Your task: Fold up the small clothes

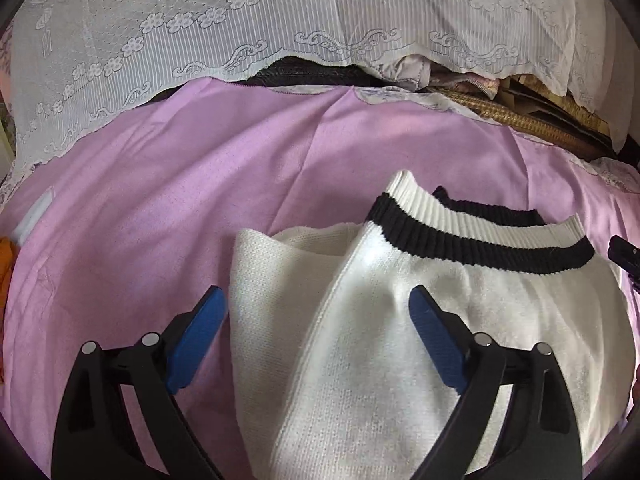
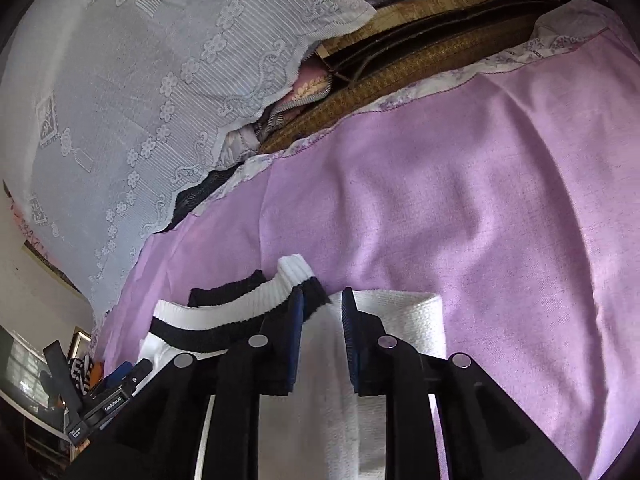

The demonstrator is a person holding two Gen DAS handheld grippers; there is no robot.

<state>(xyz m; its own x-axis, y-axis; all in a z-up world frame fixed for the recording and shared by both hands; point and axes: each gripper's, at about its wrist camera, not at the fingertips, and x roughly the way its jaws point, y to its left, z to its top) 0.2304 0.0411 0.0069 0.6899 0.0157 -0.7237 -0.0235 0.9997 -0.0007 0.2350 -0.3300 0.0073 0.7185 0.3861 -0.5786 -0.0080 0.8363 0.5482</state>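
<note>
A white knit garment (image 1: 400, 340) with a black-and-white ribbed band (image 1: 472, 236) lies partly folded on the purple sheet (image 1: 160, 208). My left gripper (image 1: 316, 292) is open wide just above it, one blue pad over the sheet at the garment's left edge and the other over its middle, with nothing pinched. In the right wrist view the garment (image 2: 400, 320) sits at my right gripper (image 2: 322, 294), whose jaws stand narrow beside the end of the band (image 2: 224, 308). White knit fills the gap between the pads. The left gripper's body (image 2: 100, 392) shows at the lower left.
A white lace cloth (image 1: 200, 40) drapes over piled things behind the sheet, with woven mats (image 1: 520, 120) and bedding poking out under it. An orange cloth (image 1: 6, 260) lies at the far left edge. Purple sheet stretches left of and beyond the garment.
</note>
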